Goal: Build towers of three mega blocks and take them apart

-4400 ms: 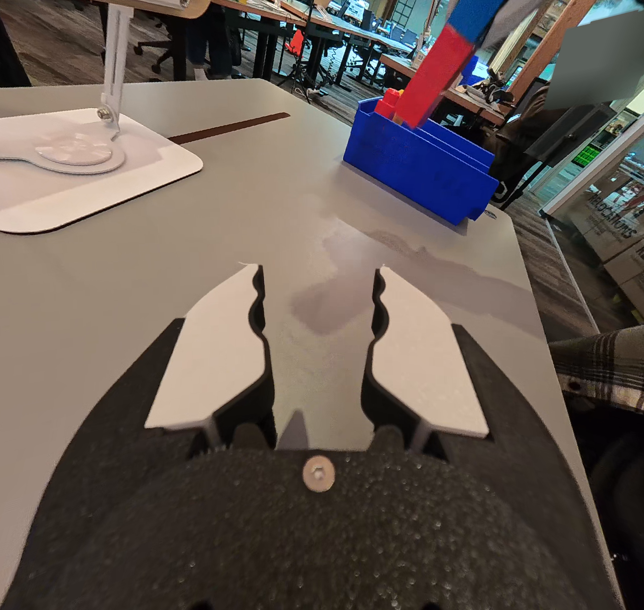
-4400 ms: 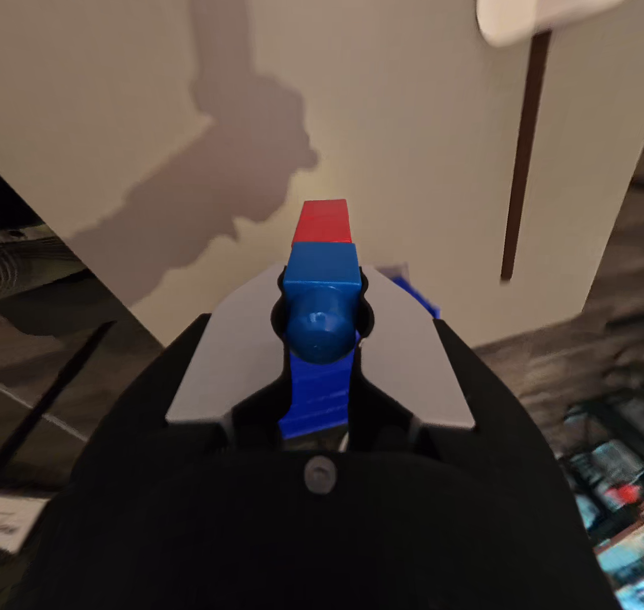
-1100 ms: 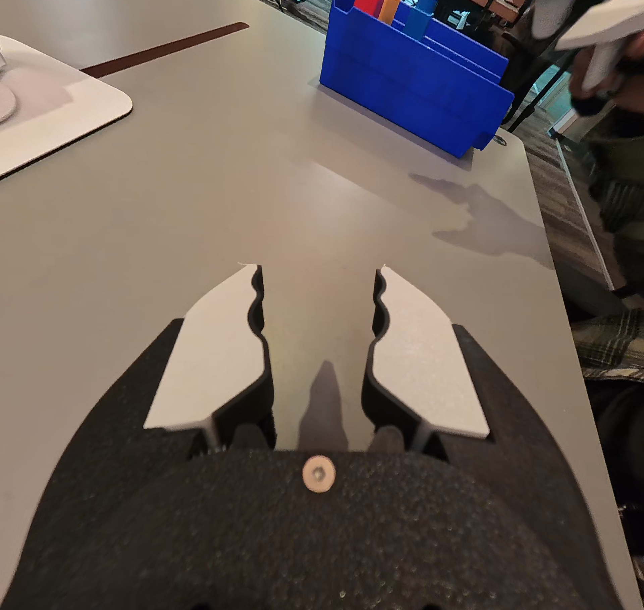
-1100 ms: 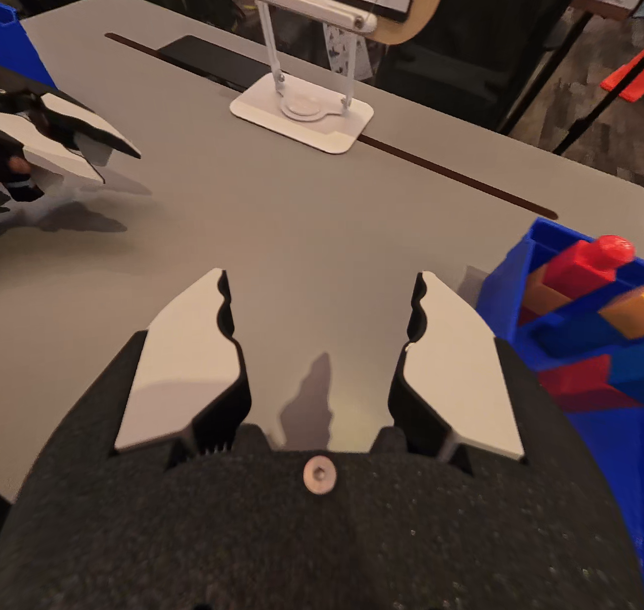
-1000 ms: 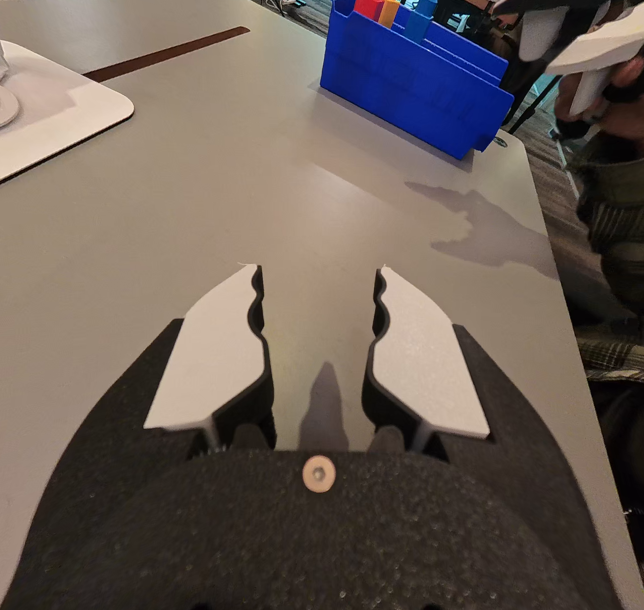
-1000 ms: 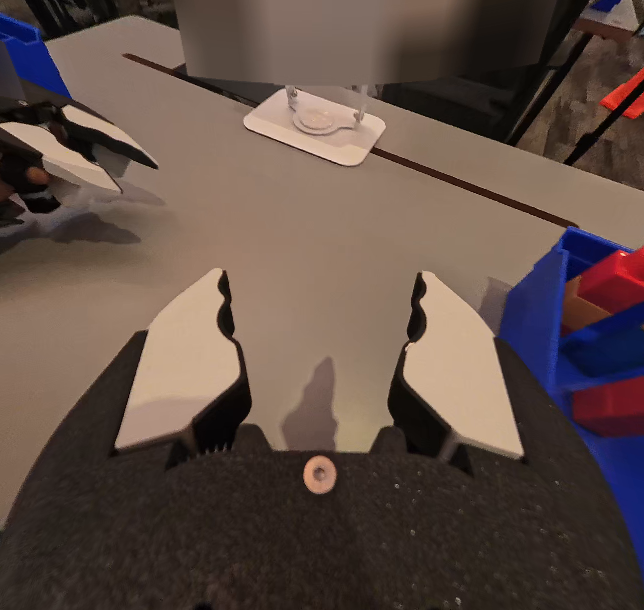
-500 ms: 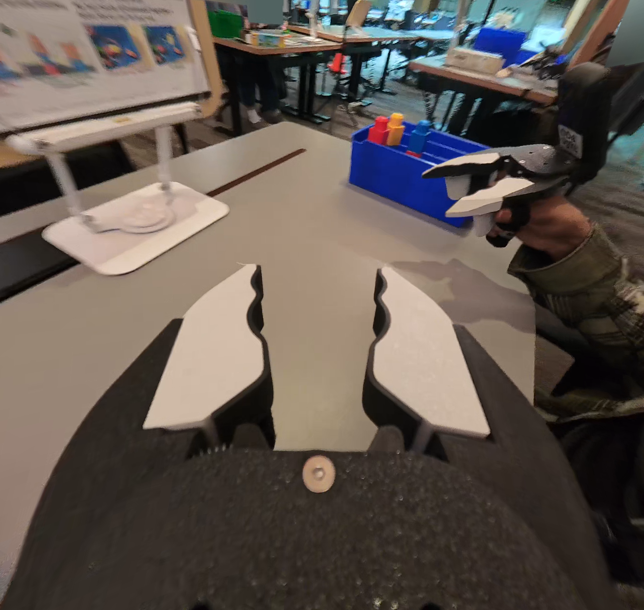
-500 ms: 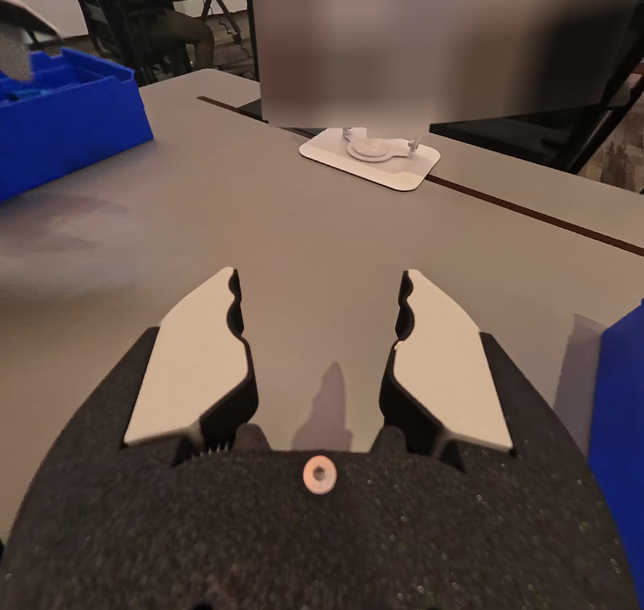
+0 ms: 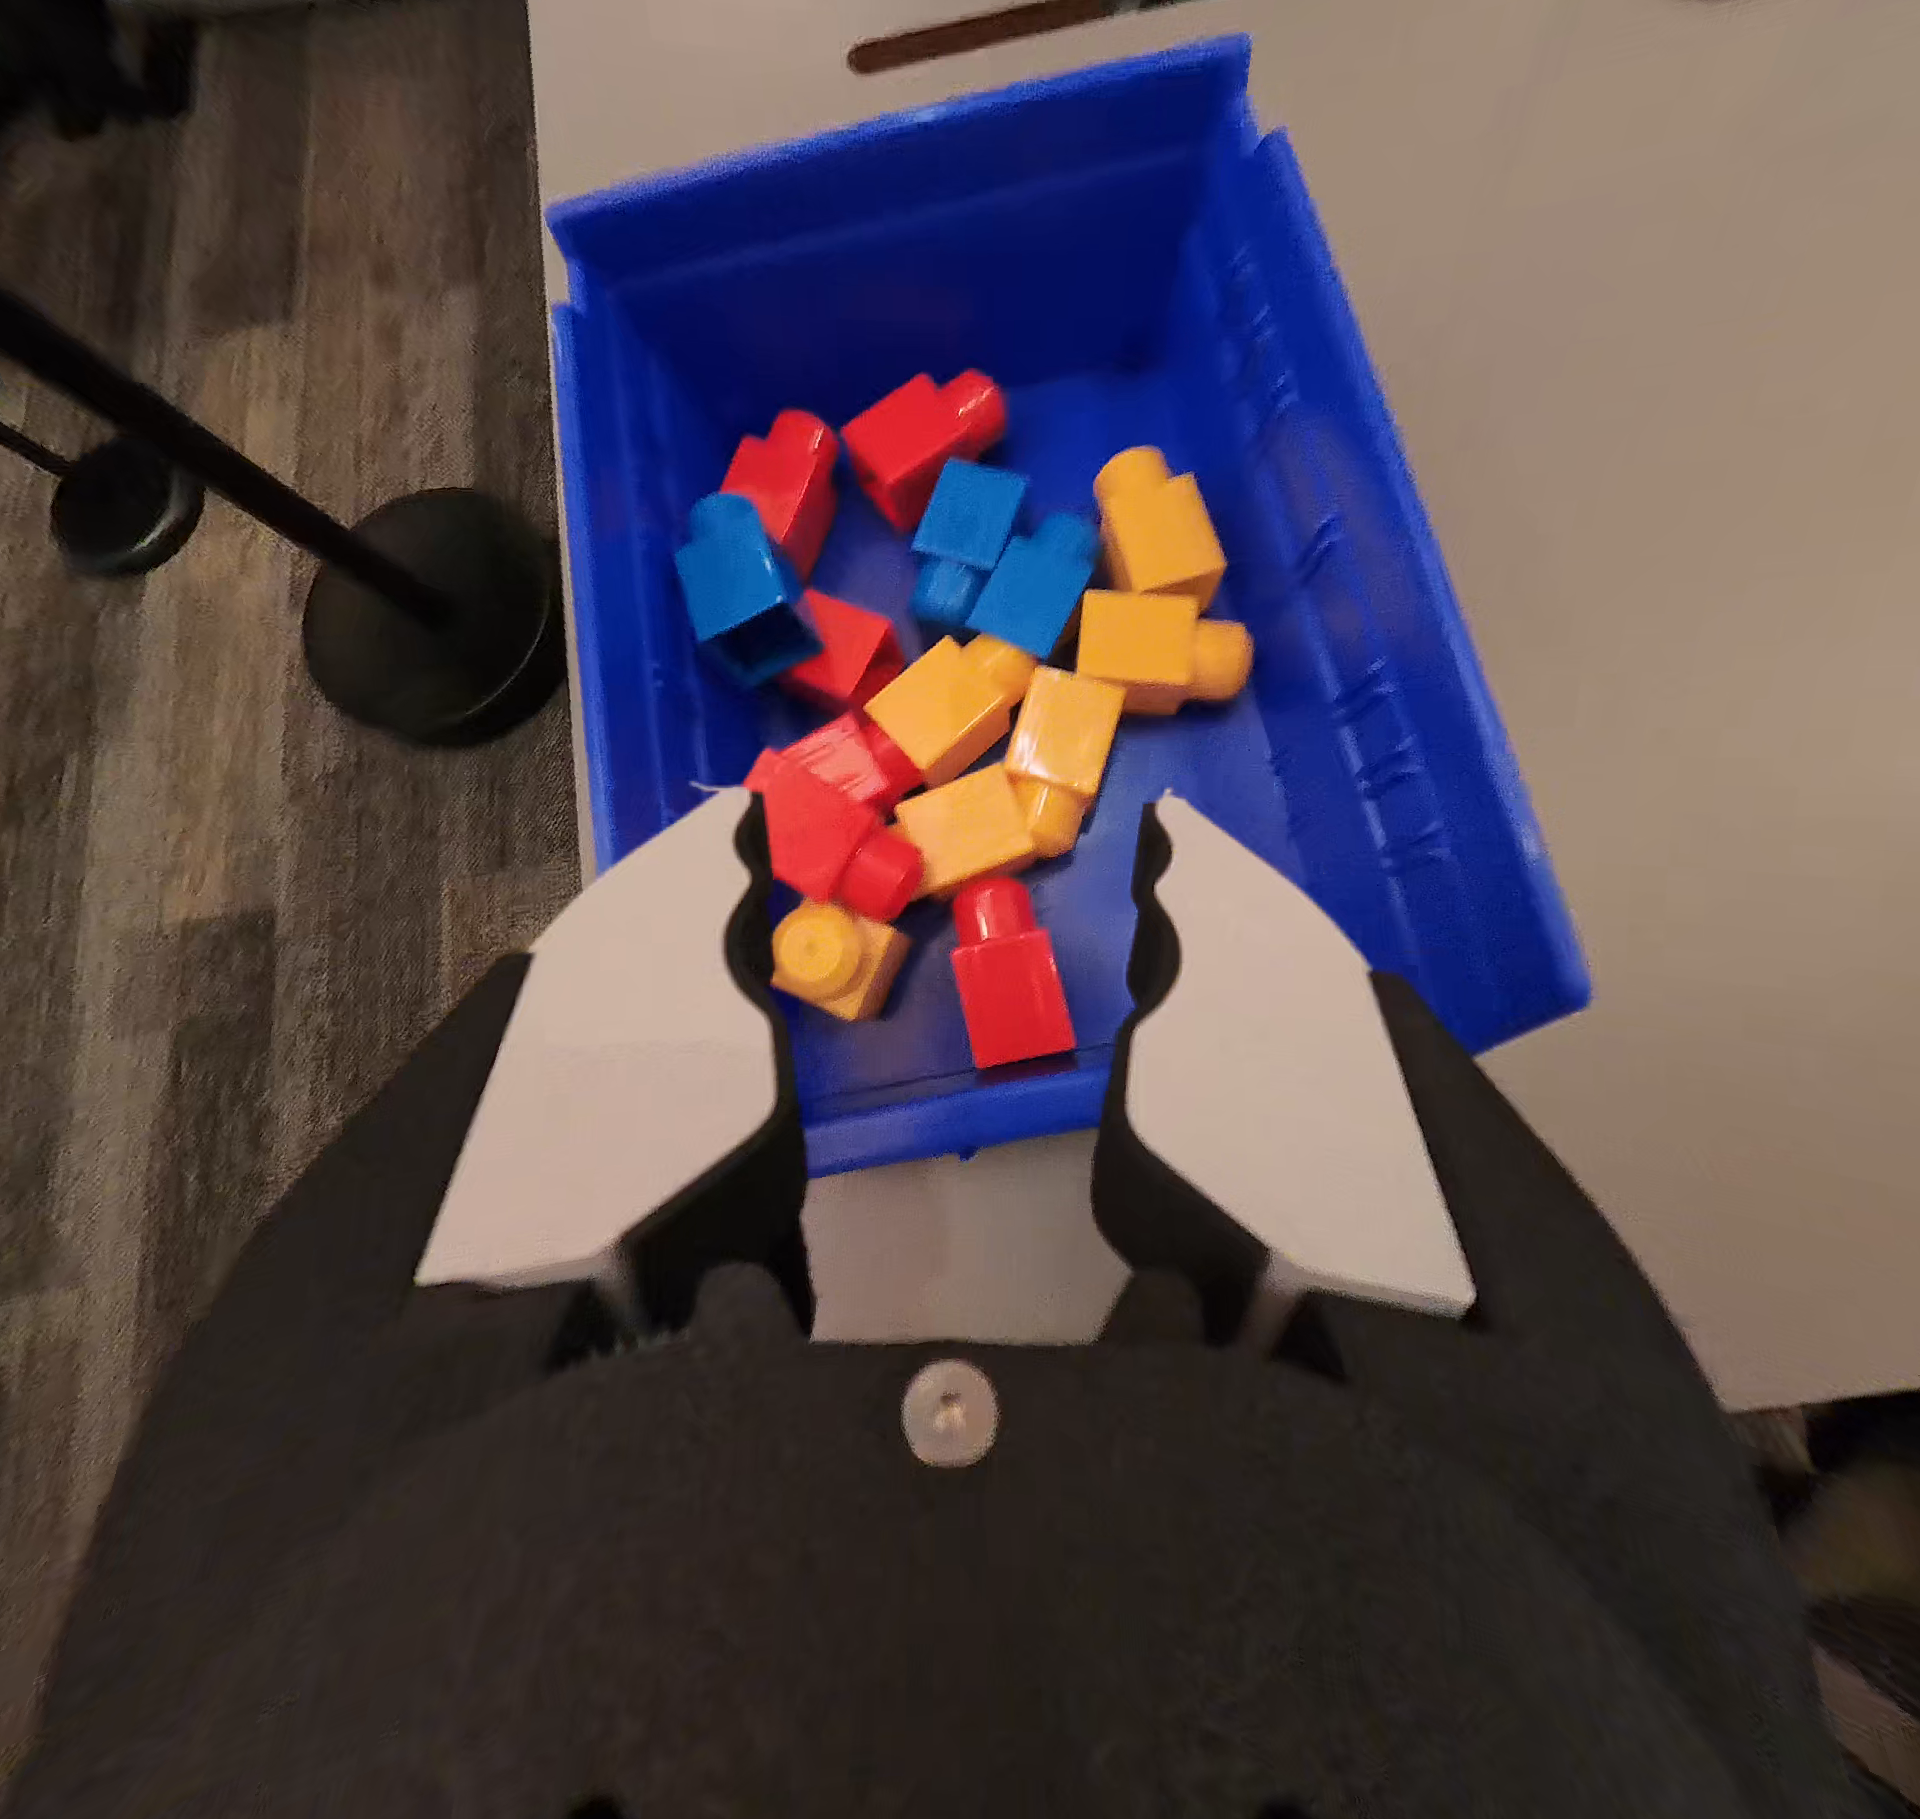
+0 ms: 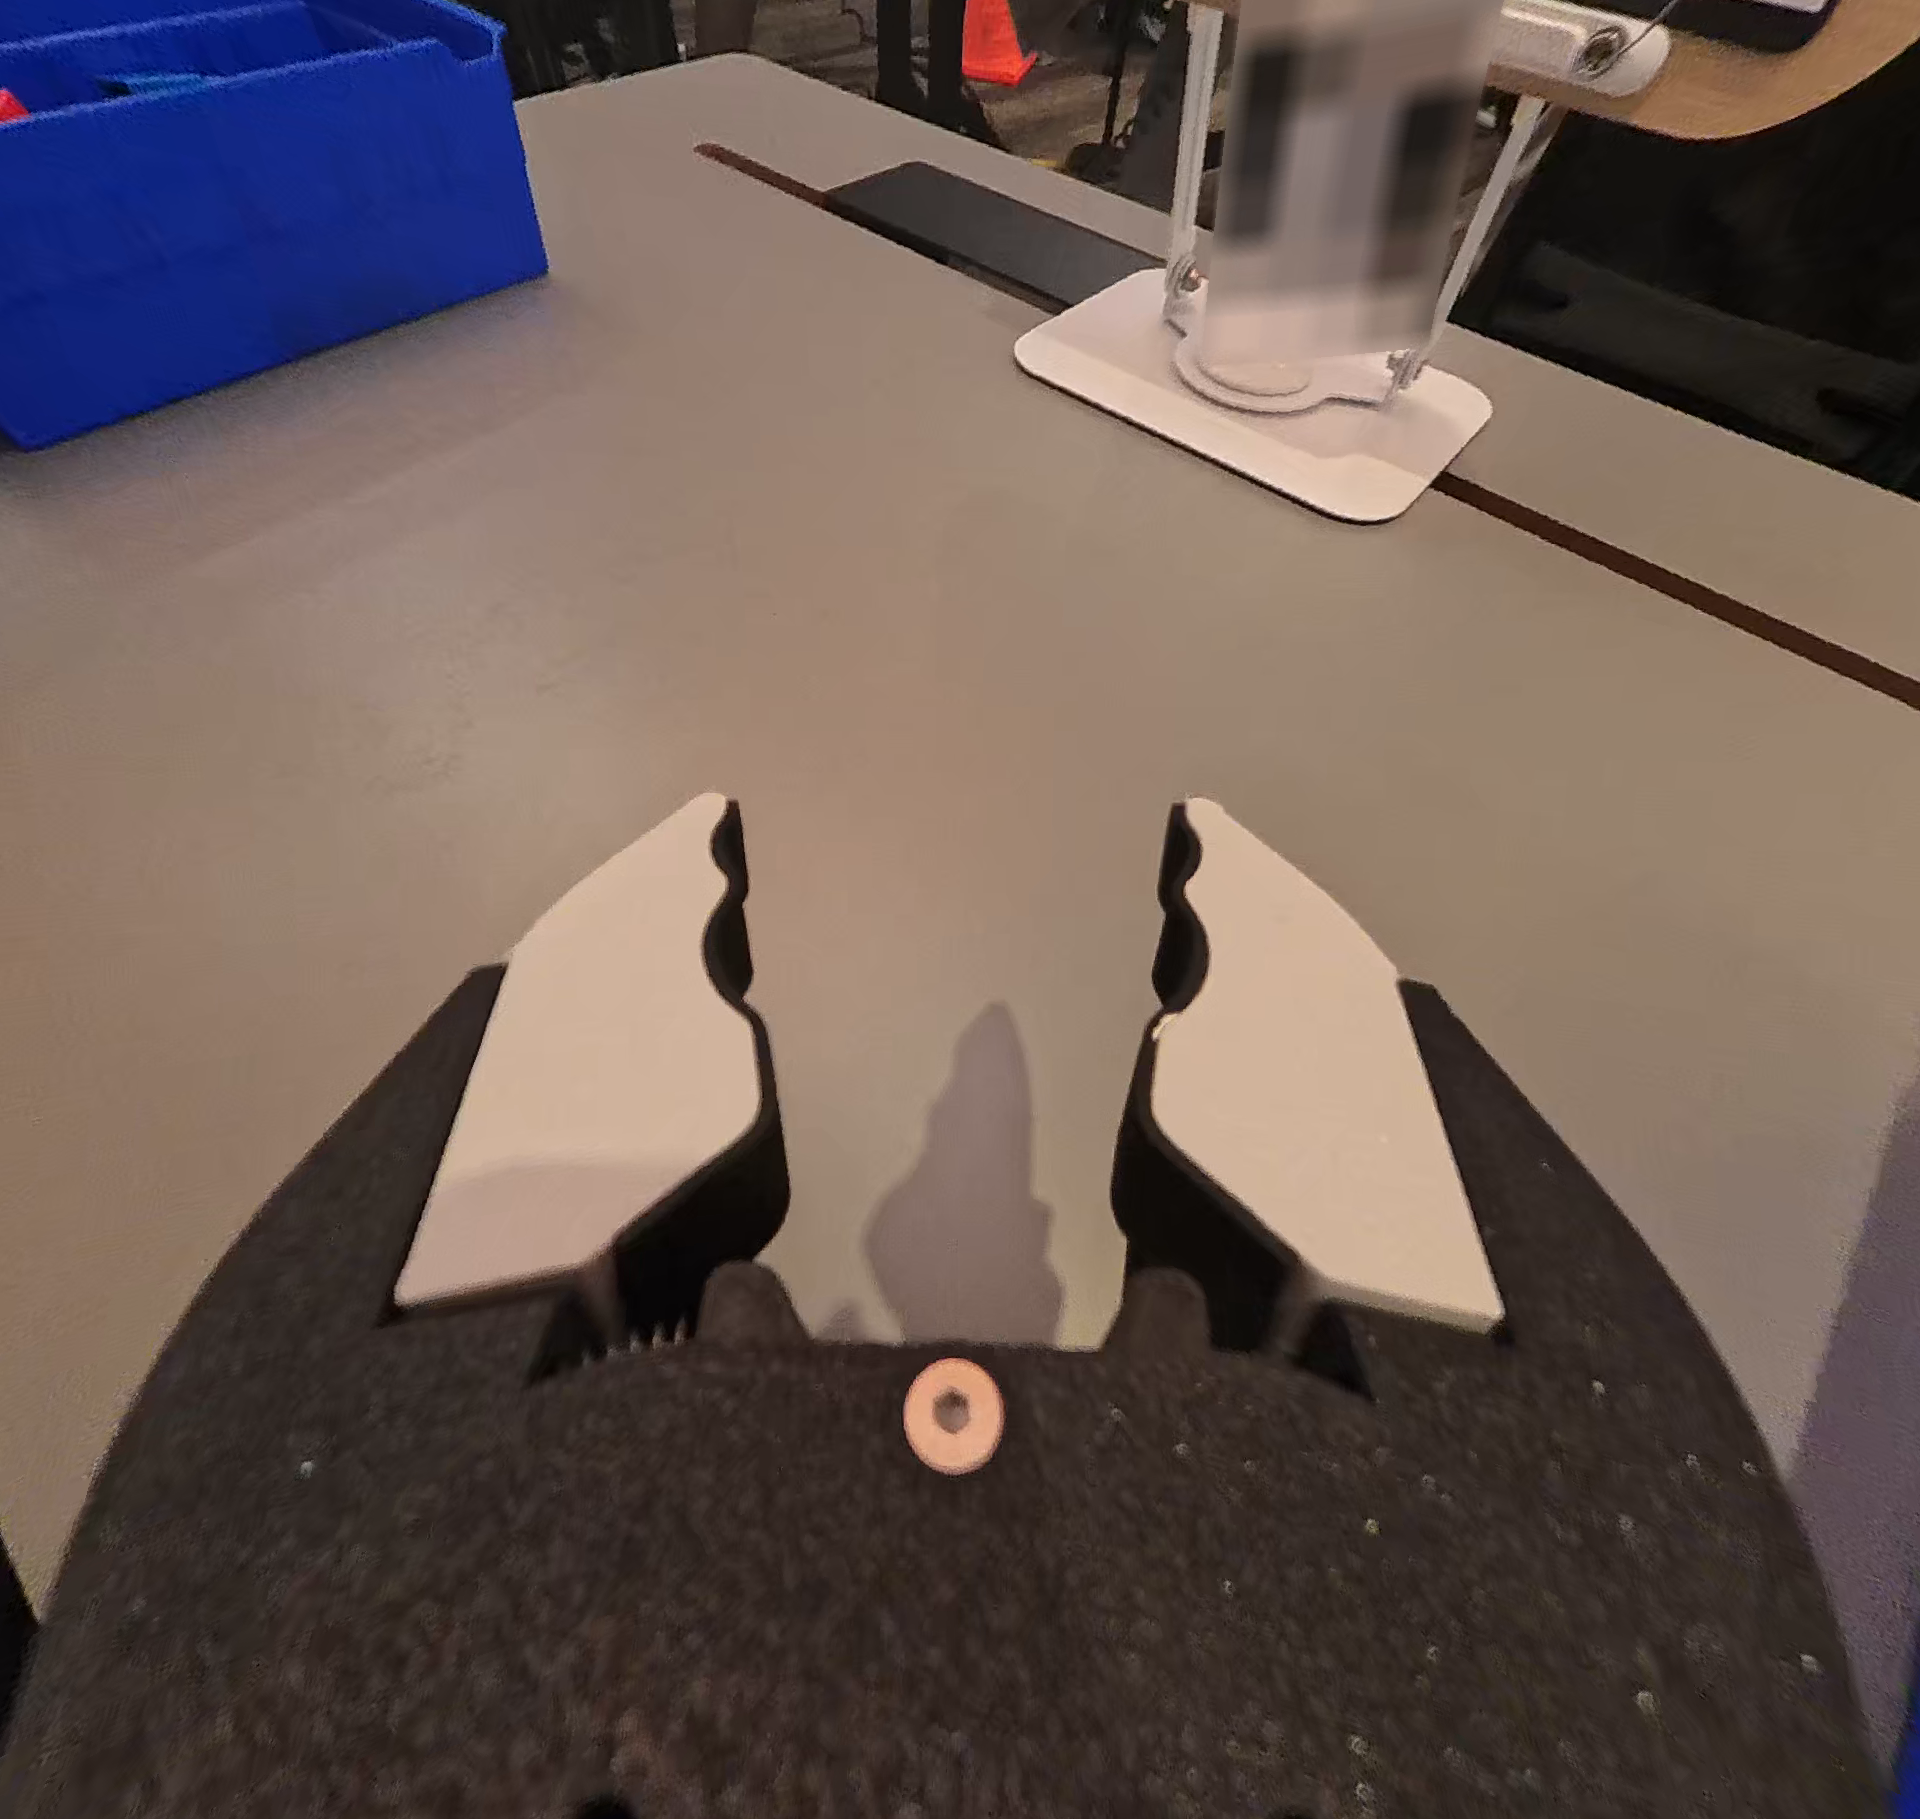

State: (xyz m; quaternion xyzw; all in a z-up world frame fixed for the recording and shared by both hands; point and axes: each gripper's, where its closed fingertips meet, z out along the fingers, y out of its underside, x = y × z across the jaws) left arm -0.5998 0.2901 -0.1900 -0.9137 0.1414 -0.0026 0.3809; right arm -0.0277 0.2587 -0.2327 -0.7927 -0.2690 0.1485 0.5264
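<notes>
In the left wrist view, my left gripper [image 9: 948, 805] is open and empty. It looks down from above the near end of a blue bin [image 9: 1340, 481]. The bin holds several loose red, yellow and blue mega blocks. A red block [image 9: 1006, 980] and a yellow block [image 9: 836, 957] lie between my fingers in the picture, well below them. In the right wrist view, my right gripper [image 10: 954, 805] is open and empty over the bare grey table [image 10: 727, 626]. A blue bin [image 10: 249, 200] stands at the far left of that view.
The bin sits at the table's left edge, with wood floor and a black stand base [image 9: 431, 616] beside it. A white stand base [image 10: 1257, 419] holding a board stands at the back right. A dark seam [image 10: 1662, 574] crosses the table. One gripper's finger ends stand about 60 centimetres off the other's.
My left gripper has swung from facing across the table to looking down into the blue bin of blocks. My right gripper has turned slightly, and the bin at the left is nearer in view.
</notes>
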